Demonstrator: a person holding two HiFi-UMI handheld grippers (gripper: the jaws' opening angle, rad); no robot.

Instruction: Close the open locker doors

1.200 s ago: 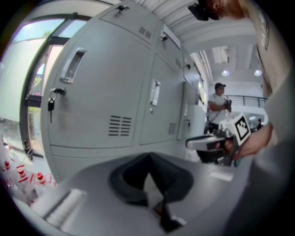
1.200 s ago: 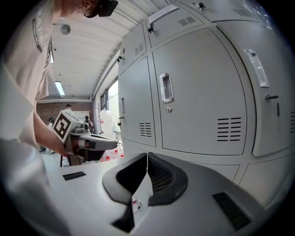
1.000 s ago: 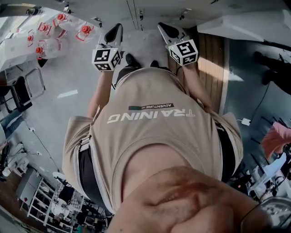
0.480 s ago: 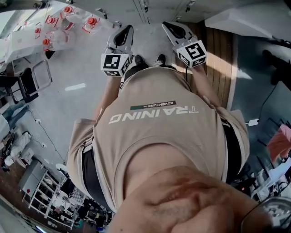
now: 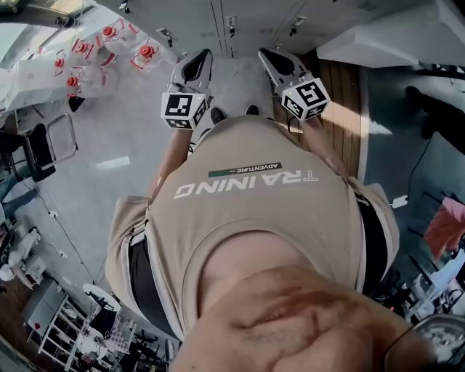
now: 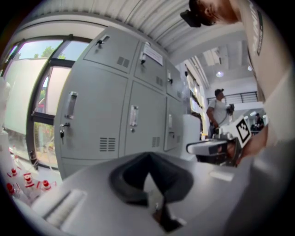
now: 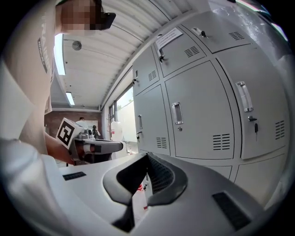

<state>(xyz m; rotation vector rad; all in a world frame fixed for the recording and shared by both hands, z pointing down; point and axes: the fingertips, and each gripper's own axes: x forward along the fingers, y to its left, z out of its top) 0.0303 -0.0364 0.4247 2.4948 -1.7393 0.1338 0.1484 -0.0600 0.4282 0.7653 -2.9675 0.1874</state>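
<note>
A row of grey lockers [image 6: 115,106] fills the left gripper view, and every door that shows is shut; one has a key in its lock [image 6: 62,133]. The right gripper view faces the same lockers [image 7: 203,115], again with shut doors. In the head view the locker fronts [image 5: 240,22] run along the top edge. My left gripper [image 5: 195,67] and right gripper [image 5: 275,62] are held side by side in front of the person's beige shirt, a short way from the lockers. Both are shut with nothing between the jaws, as seen for the left gripper [image 6: 148,157] and the right gripper [image 7: 147,157].
Large water bottles with red caps [image 5: 87,58] stand on the grey floor at the left, beside the lockers. A strip of wooden floor [image 5: 341,94] lies at the right. A black chair [image 5: 40,149] is at the far left. Another person [image 6: 217,110] stands farther down the row.
The head view has shifted, so the locker fronts now show along the top. Both grippers sit a little lower and to the right in the picture, still shut and side by side.
</note>
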